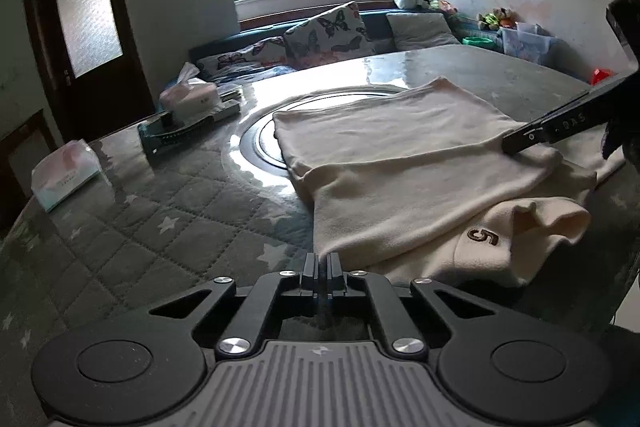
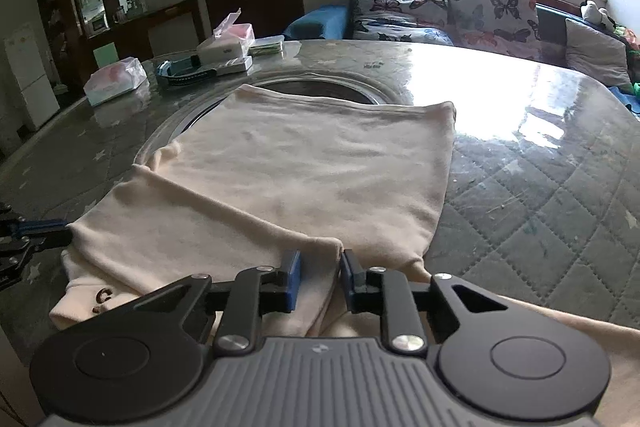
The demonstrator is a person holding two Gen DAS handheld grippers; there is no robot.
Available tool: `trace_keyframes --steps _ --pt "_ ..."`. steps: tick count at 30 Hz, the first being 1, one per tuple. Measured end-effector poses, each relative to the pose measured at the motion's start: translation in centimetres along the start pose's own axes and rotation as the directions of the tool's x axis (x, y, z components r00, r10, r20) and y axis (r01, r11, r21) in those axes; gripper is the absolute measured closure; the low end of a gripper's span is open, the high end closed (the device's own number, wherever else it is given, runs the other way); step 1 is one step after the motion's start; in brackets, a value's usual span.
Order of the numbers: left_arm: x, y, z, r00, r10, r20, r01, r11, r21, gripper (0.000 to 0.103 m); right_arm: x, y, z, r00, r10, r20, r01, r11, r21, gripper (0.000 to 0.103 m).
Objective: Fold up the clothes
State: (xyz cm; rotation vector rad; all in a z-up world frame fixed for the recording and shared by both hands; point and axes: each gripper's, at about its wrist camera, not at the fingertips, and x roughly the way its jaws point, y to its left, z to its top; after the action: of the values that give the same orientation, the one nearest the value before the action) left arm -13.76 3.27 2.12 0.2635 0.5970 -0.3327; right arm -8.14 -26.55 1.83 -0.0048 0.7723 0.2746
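Observation:
A cream garment [image 1: 404,155] lies partly folded on the round table [image 1: 140,219], with a brown "5" patch [image 1: 483,237] on its lower layer. My left gripper [image 1: 321,263] is shut on the near corner of the folded top layer. In the right wrist view the same garment [image 2: 304,163] spreads ahead. My right gripper [image 2: 320,277] is open, its blue-padded fingers [image 2: 294,281] on either side of the garment's near fold corner. The right gripper also shows in the left wrist view [image 1: 520,143], and the left gripper in the right wrist view [image 2: 60,233].
The table has a quilted star-pattern cover under glass and a round turntable [image 2: 320,87] in the middle. Tissue packs [image 1: 66,173] [image 1: 190,99] and a dark tray [image 1: 176,133] sit at the far left. A sofa with butterfly cushions [image 1: 324,31] stands behind, under the window.

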Motion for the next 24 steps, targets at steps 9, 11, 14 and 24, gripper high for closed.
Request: trace_keyframes --steps 9,11,14,24 --pt "-0.5 1.4 2.2 0.999 -0.04 -0.021 0.04 0.999 -0.01 0.094 -1.4 0.9 0.4 0.999 0.027 0.032 -0.025 0.999 -0.048 0.08" --pt "-0.4 1.7 3.5 0.999 -0.051 0.002 0.051 0.998 -0.03 0.094 -1.7 1.1 0.5 0.999 0.035 0.041 -0.033 0.998 -0.06 0.079" --pt "1.1 1.4 5.4 0.996 -0.09 0.015 0.091 0.995 -0.046 0.094 -1.8 1.6 0.4 0.998 0.056 0.036 -0.053 0.995 -0.079 0.079" --pt "8.1 1.6 6.4 0.997 -0.051 -0.054 0.044 0.992 -0.119 0.094 -1.3 2.6 -1.1 0.996 0.094 -0.007 -0.094 0.989 -0.114 0.078"
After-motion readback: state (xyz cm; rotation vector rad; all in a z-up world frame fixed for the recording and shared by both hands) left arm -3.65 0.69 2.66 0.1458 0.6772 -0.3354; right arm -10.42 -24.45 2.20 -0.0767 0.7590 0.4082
